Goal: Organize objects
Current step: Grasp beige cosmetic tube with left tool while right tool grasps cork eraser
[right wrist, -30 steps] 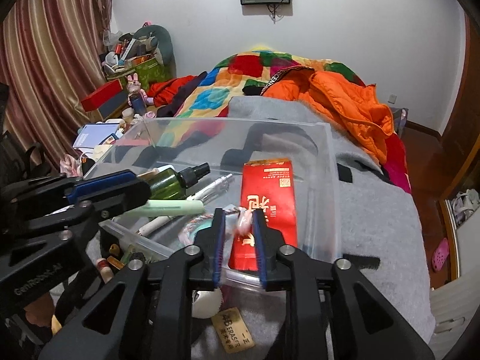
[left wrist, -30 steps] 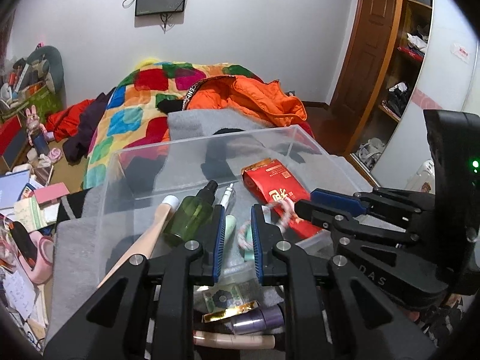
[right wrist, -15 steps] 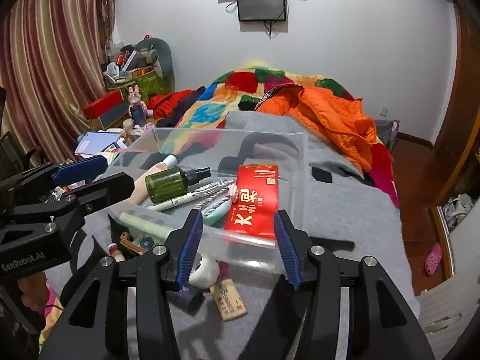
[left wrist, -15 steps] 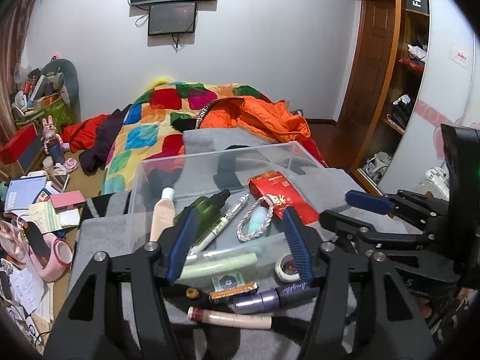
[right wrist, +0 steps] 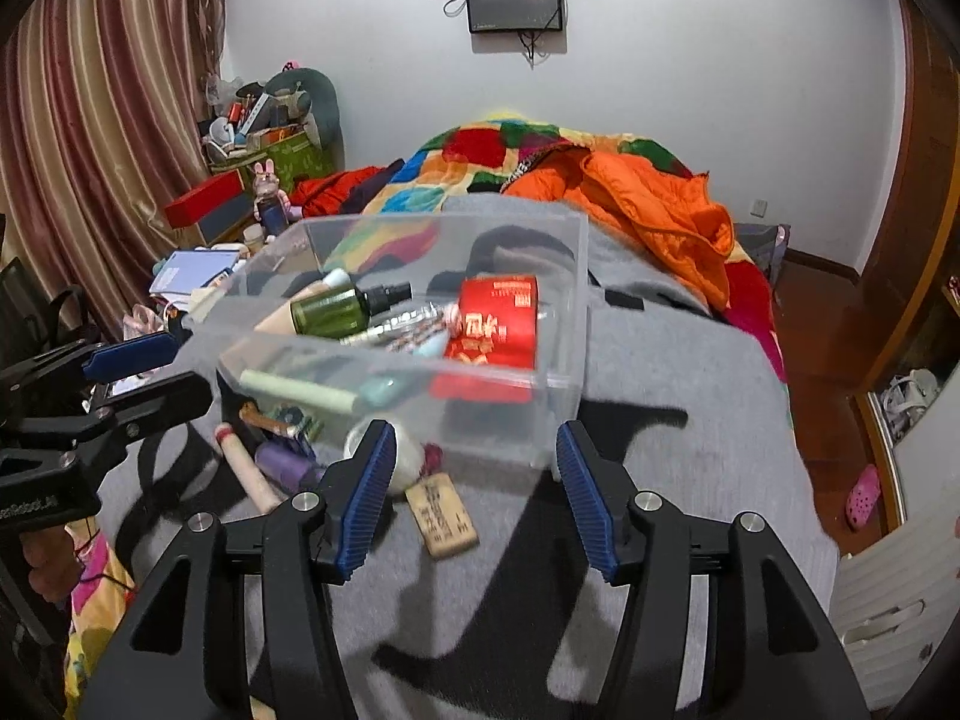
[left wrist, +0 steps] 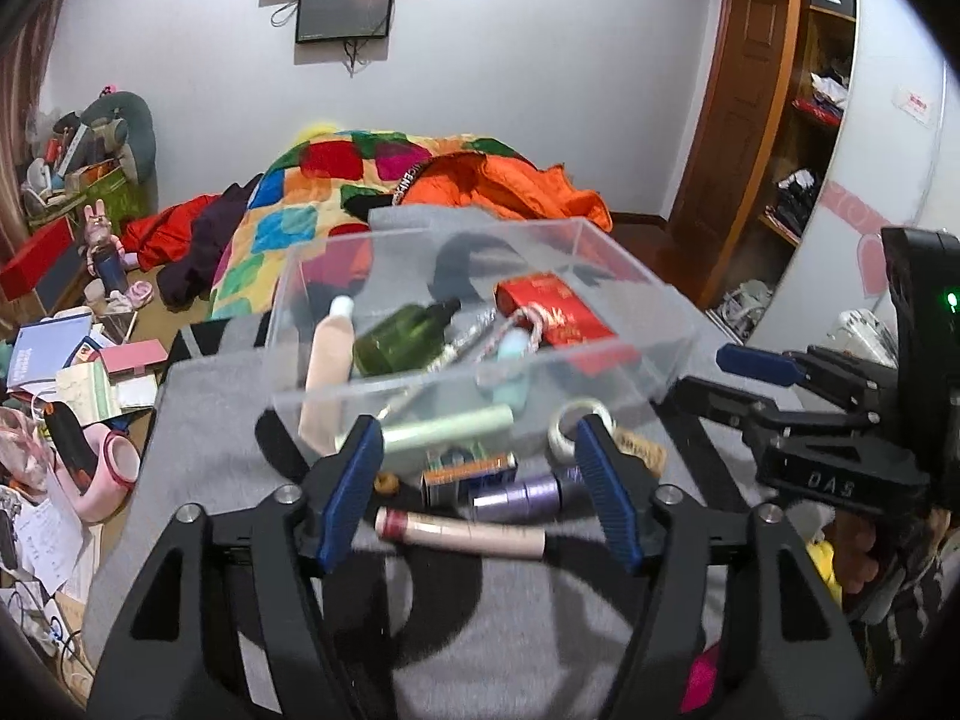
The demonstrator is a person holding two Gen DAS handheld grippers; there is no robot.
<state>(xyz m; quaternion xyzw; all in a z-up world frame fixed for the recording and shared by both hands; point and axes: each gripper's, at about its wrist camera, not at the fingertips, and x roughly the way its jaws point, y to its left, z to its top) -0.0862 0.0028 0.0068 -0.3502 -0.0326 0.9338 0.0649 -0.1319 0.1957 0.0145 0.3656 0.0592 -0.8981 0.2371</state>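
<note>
Meanwhile, a grey blanket [left wrist: 198, 420] is covering the work surface, with a bed's patchwork quilt [right wrist: 480, 150] and orange jacket [right wrist: 660, 204] lying beyond and screens hanging on the white wall. A clear plastic box [left wrist: 600, 252] is sitting on the blanket, holding a green bottle [left wrist: 396, 333] and red packet [right wrist: 498, 324]. Both the left gripper [left wrist: 480, 492] and right gripper [right wrist: 474, 492] are hovering near it, jaws spread apart, gripping nothing.

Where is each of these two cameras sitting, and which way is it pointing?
Left wrist view: on the left gripper, looking forward over a grey blanket at the clear plastic box; its open jaws and the right gripper show.
Right wrist view: on the right gripper, facing the same box; its open jaws and the left gripper show.
Shared: box, wall screen.
</note>
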